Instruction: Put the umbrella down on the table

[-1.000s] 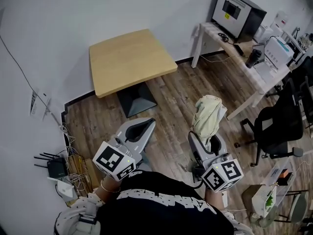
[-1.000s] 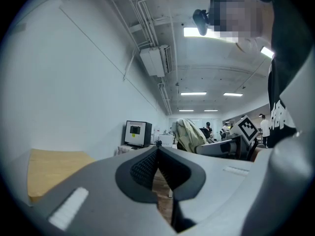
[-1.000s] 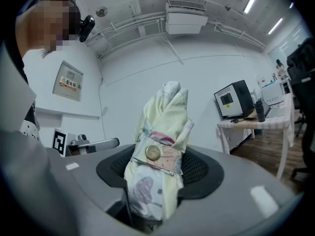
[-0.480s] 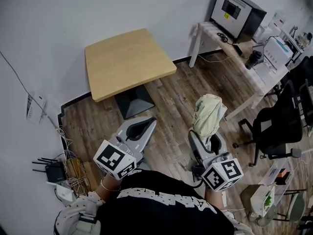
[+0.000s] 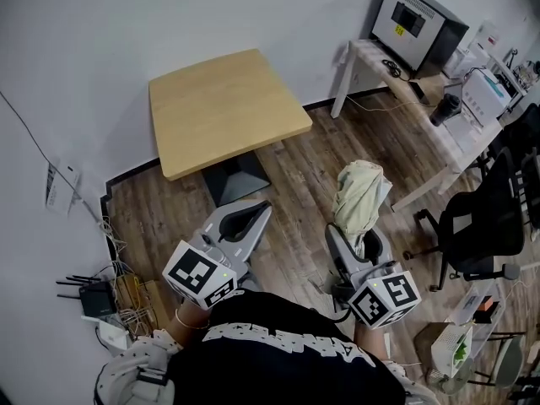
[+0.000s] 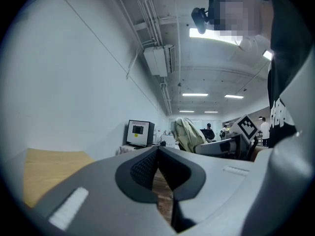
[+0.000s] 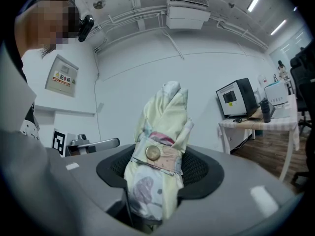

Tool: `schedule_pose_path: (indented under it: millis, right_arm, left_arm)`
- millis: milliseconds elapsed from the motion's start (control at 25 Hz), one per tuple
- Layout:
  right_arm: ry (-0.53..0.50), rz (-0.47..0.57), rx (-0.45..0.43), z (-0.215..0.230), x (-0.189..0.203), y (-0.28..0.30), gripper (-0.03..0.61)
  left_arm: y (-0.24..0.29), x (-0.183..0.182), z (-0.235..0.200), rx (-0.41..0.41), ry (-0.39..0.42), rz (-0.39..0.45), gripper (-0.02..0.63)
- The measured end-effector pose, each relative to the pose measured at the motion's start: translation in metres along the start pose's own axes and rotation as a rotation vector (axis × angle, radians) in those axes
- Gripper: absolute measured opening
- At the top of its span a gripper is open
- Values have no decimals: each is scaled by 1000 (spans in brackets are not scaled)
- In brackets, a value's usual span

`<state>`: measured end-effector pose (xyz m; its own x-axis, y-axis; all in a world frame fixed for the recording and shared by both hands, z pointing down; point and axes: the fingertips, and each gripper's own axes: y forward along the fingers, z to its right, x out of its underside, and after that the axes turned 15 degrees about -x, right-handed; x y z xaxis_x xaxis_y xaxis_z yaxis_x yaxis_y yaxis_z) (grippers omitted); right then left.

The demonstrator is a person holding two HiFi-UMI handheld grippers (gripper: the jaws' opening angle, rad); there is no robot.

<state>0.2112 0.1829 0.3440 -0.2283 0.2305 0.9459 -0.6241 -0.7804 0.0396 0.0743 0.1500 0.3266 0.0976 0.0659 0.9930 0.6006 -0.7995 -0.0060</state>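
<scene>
umbrella [image 5: 361, 194], folded and cream-coloured, stands upright in the right gripper [image 5: 359, 241] in the head view. it is above the wooden floor [image 5: 295, 175] and well short of the table [image 5: 224, 108], whose light wood top sits by the white wall [image 5: 84, 57]. the left gripper [image 5: 247, 213] is beside it on the left, carrying nothing and pointing toward the table's dark base [image 5: 236, 175]. a white desk [image 5: 371, 55] with a monitor [image 5: 418, 15] is at the upper right, with a black chair [image 5: 472, 226] below it. in the left gripper view the left gripper [image 6: 157, 150] has its jaws pressed together with nothing between them. the table [image 6: 44, 171] shows at the lower left, and the umbrella [image 6: 188, 134] sticks up from the right gripper [image 6: 221, 145] off to the right. in the right gripper view the right gripper [image 7: 160, 173] is clamped on the umbrella [image 7: 162, 117], both pads pressing its lower part. a strap with a round button [image 7: 153, 153] wraps the folded cloth, which rises above the jaws. the left gripper [image 7: 93, 143] shows at the left, the desk [image 7: 256, 123] and monitor [image 7: 236, 97] at the right.
</scene>
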Motion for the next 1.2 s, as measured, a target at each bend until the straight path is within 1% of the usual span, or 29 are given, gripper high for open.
schedule_pose_path:
  millis: [280,560,840,1200]
  right_arm:
    - [-6,-21,-24,-1,-2,37,278]
    - [-2,-43,-22,5,-3,68,278]
    - [-8,-55,-10,12,-7,99,278]
    - [-14,-69,24,22,-14,141,278]
  left_arm:
    - [9,0,-37,-34,-13,-1,-5]
    - [22,1,-64,-37,-24,-7,-5]
    - [36,-2,-95,-34,-37,-3,-5]
    - [62,-5,-132,4,-55,-6,-5]
